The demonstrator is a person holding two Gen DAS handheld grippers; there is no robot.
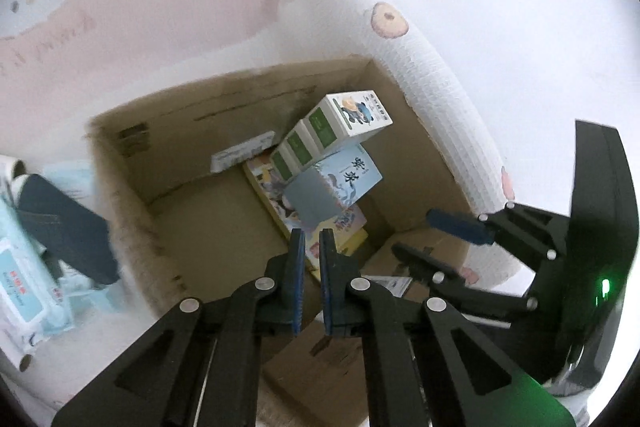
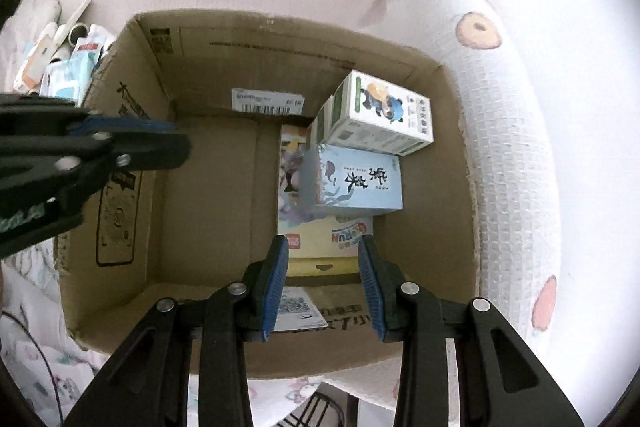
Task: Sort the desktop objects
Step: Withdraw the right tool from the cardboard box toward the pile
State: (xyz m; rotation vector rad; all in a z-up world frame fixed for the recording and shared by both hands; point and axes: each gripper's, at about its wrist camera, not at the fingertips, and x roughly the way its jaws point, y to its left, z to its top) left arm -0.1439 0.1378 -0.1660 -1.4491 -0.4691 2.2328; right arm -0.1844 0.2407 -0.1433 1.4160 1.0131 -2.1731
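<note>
Open brown cardboard box holding pale-blue carton with black calligraphy, lying flat on colourful yellow-edged flat pack; white-and-green cartoon carton behind it. Left hand-held gripper nearly closed, empty. Right hand-held gripper partly open, empty, above box.

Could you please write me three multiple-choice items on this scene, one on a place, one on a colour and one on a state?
1. Where is the blue box?
A. In the carton
B. On the bedding
C. In a gripper

2. What colour are the gripper pads?
A. Red
B. Blue
C. White

3. How is the right gripper?
A. Clamped on a box
B. Open, empty
C. Out of view

Answers: 1 A, it rests on other boxes inside the carton walls. 2 B, blue strips line the fingers. 3 B, a clear gap shows between its pads.
</note>
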